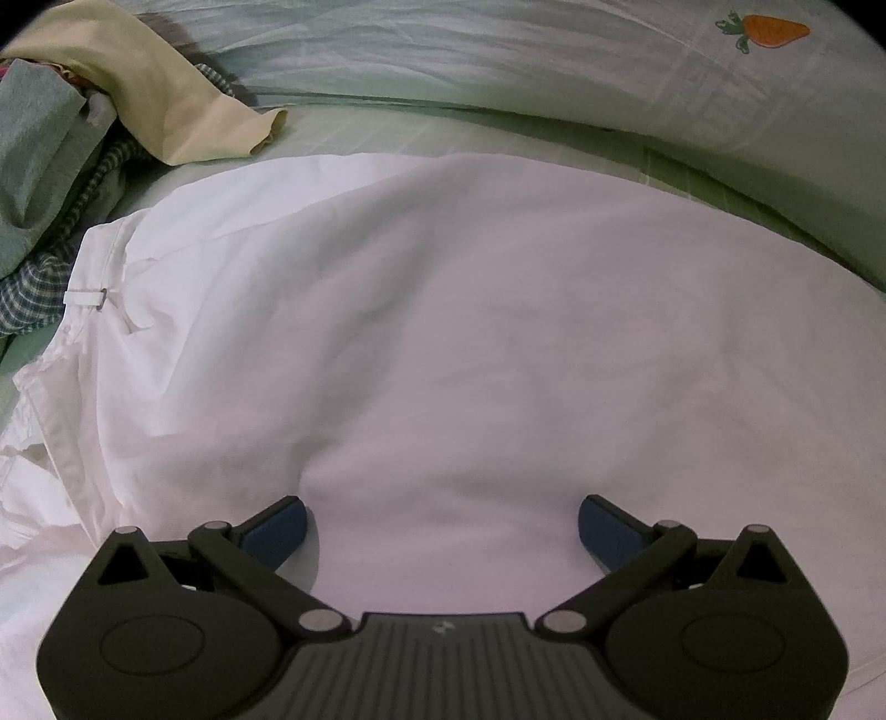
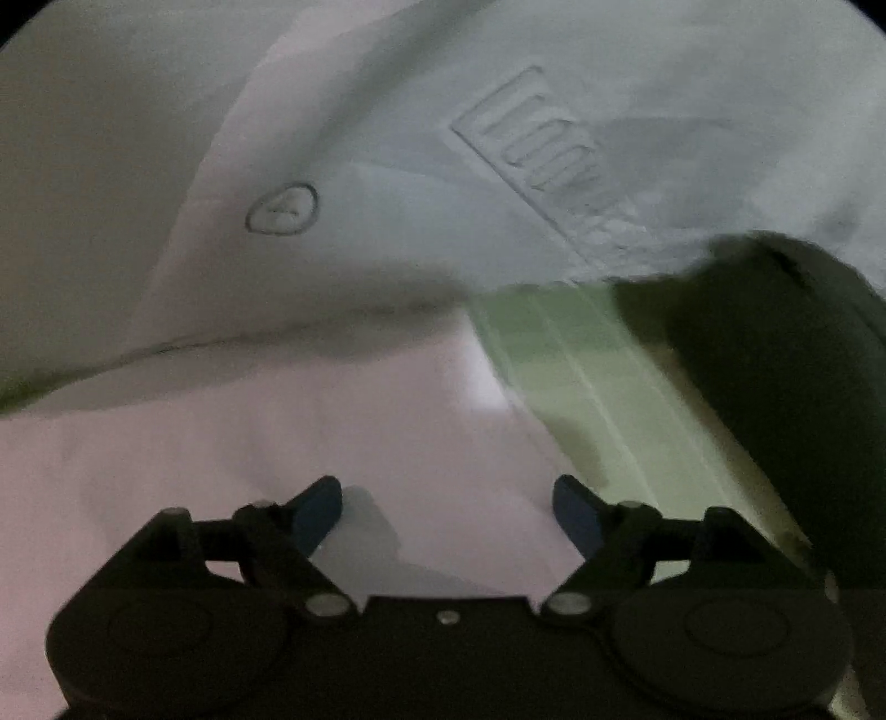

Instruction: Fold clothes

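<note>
The left claw (image 1: 442, 529) stood released, its two blue-padded fingers (image 1: 277, 530) spread wide and holding nothing, low over a large white cotton garment (image 1: 443, 332) that lay spread flat across the pale green bed sheet (image 1: 470, 130). The garment filled most of the left wrist view; a waistband edge with a white belt loop (image 1: 86, 298) showed at its left side, where the cloth bunched into creases. Beyond that edge sat a heap of unfolded clothes: a cream-yellow cloth (image 1: 166, 94) draped on top, a grey-green towel-like piece (image 1: 39, 144) beside it, and a blue-and-white checked fabric (image 1: 33, 282) underneath, touching the white garment's waistband side. Along the far side of the bed lay a pale pillow with an orange carrot embroidered on it (image 1: 772, 30).

The right claw (image 2: 447, 512) was likewise released, blue pads (image 2: 318, 512) apart and empty, hovering over a corner of the same white garment (image 2: 277, 443), whose edge ran diagonally past the right finger onto the green striped sheet (image 2: 581, 376). Behind rose a blurred pale cloth surface bearing a raised rectangular emblem (image 2: 545, 149) and a small oval mark (image 2: 283, 207). A dark rounded object (image 2: 775, 387) sat at the right; what it was could not be told.
</note>
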